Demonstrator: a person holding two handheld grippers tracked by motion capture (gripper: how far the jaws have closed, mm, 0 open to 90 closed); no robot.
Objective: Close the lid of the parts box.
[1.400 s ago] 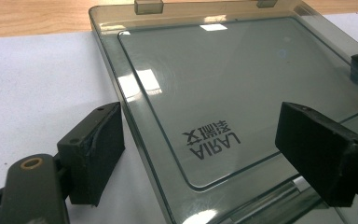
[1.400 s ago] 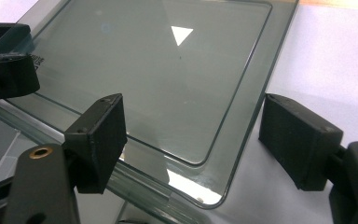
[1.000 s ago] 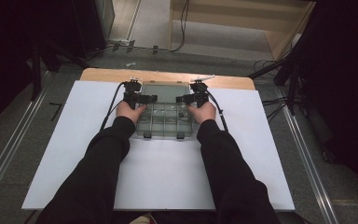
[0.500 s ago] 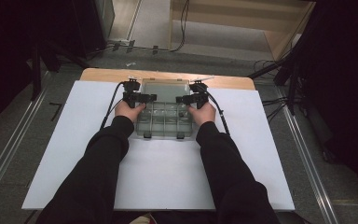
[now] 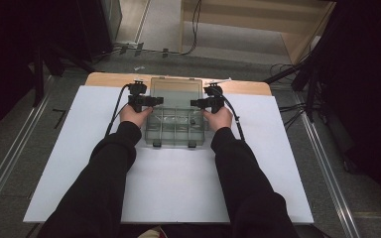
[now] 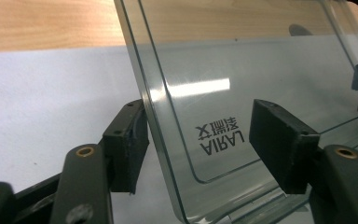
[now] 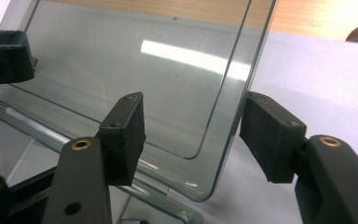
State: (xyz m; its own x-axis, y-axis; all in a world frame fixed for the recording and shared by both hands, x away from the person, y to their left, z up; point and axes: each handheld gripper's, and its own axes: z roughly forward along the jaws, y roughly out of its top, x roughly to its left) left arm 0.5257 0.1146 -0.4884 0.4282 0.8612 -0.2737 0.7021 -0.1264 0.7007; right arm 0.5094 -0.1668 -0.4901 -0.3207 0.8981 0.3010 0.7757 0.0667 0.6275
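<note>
Straddling the raised lid (image 5: 175,90) of the clear box (image 5: 174,130), left gripper (image 6: 200,140) and right gripper (image 7: 191,135) stand with jaws spread around its side edges; white surface (image 5: 178,188) lies bare nearside of the box.

We see a wooden table (image 5: 104,78) whose light-brown top shows as a strip along the far edge, and again as a band across the top of both gripper views. Nearly all of it is covered by a large white sheet (image 5: 168,188) that lies flat on it and reaches to the near edge. On the white sheet, toward the far middle, sits a clear plastic compartment box (image 5: 174,130), its base divided into small cells and its lid (image 5: 175,91) raised and tilted back toward the wooden strip. The table stands on a grey floor (image 5: 10,144) crossed by metal rails.
</note>
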